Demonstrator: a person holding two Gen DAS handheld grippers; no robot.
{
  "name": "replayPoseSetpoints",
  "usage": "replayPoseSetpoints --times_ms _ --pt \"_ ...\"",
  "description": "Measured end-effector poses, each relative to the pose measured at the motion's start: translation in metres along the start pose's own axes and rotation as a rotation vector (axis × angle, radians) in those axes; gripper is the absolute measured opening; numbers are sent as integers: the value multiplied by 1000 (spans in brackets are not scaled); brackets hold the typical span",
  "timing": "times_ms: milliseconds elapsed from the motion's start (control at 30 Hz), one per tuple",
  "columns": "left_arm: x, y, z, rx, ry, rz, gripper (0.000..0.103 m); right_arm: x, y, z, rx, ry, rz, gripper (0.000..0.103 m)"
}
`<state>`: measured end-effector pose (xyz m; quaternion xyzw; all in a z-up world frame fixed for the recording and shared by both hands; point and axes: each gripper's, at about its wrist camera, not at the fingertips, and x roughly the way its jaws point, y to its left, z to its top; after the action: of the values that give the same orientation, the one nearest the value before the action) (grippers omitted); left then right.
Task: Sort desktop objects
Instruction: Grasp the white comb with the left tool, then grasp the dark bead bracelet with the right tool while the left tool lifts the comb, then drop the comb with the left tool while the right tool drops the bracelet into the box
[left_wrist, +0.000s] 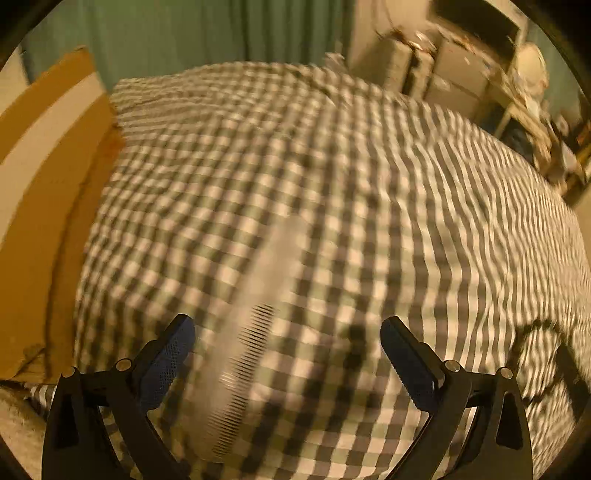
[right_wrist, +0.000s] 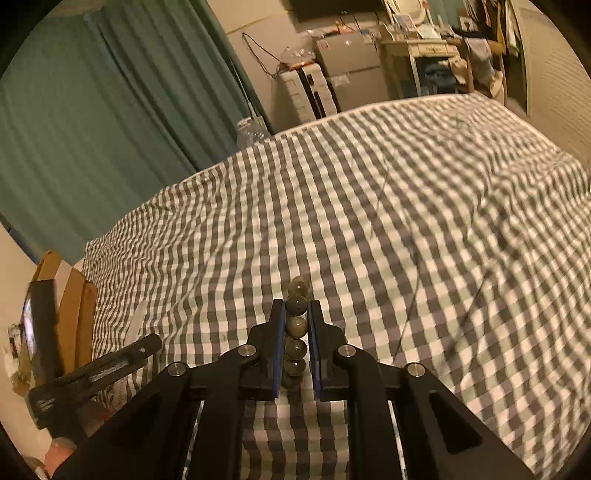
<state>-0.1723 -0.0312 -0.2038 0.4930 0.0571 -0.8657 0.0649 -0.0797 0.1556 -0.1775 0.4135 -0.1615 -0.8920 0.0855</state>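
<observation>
Left gripper (left_wrist: 288, 343) has its jaws spread wide with nothing between the pads; a pale translucent comb (left_wrist: 247, 328) lies flat on the checked bedspread (left_wrist: 369, 184) under the gap, nearer the left finger, running diagonally away from the camera. It's blurred, but fine teeth show along one edge. My read: light, thin, fairly stiff plastic, and smooth enough to skate on soft fabric. I'd grip it across the solid spine near mid-length, jaws square to its long axis, not over the teeth, which would flex or slip. The bedspread gives under load, so pressing down may bury the lower edge. Cardboard (left_wrist: 44, 177) stands at the left edge of the bed. Moving right: right gripper (right_wrist: 296, 317) is clamped down narrow on a string of dark round beads (right_wrist: 296, 326), the beads lined up between the blue pads, one or two poking past the tips. Beads are probably hard, slick and roll-prone, the string limp; a grip across several beads spreads load, but loose ends may swing.
</observation>
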Motion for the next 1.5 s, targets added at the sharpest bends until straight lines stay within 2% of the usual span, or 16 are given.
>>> replayPoseSetpoints --times_ms 133,200,267,367,467,500,533,600,700,767,867,1000,1100,1267,1433,1500 --pt "-28 20 8 -54 -91 3 103 14 -4 -3 22 33 10 12" --pt "-30 23 18 -61 -82 -40 103 16 -7 -7 29 43 12 12" --pt "-13 20 25 8 -20 -14 103 24 -4 -7 39 59 13 12" --pt "48 12 15 149 250 123 103 27 -8 -11 50 81 19 12" --pt "50 29 17 61 228 23 100 27 -8 -12 48 79 17 12" --pt "47 31 16 55 212 14 86 27 -7 -12 46 78 17 12" --pt "42 29 15 64 192 7 60 26 -6 -12 44 76 18 12" --pt "31 20 11 115 161 -4 26 26 -2 -12 46 81 20 12" --pt "27 14 4 155 135 4 26 29 -5 -15 65 103 31 12" --pt "20 19 5 125 127 -48 26 29 -7 -15 83 108 41 12" --pt "-17 31 8 85 87 -100 26 10 -8 -7 102 68 100 12" --pt "-83 50 15 85 -40 -161 26 -33 5 8 63 36 188 12" --pt "-132 72 23 74 -151 -223 26 -60 39 15 -82 60 200 12" --pt "-183 136 50 5 -285 -189 26 -96 127 19 -302 67 289 12" --pt "-186 228 49 -214 -282 -91 26 -107 231 9 -485 58 433 12" --pt "-173 257 52 -250 -266 -62 26 -103 278 5 -498 74 549 12"
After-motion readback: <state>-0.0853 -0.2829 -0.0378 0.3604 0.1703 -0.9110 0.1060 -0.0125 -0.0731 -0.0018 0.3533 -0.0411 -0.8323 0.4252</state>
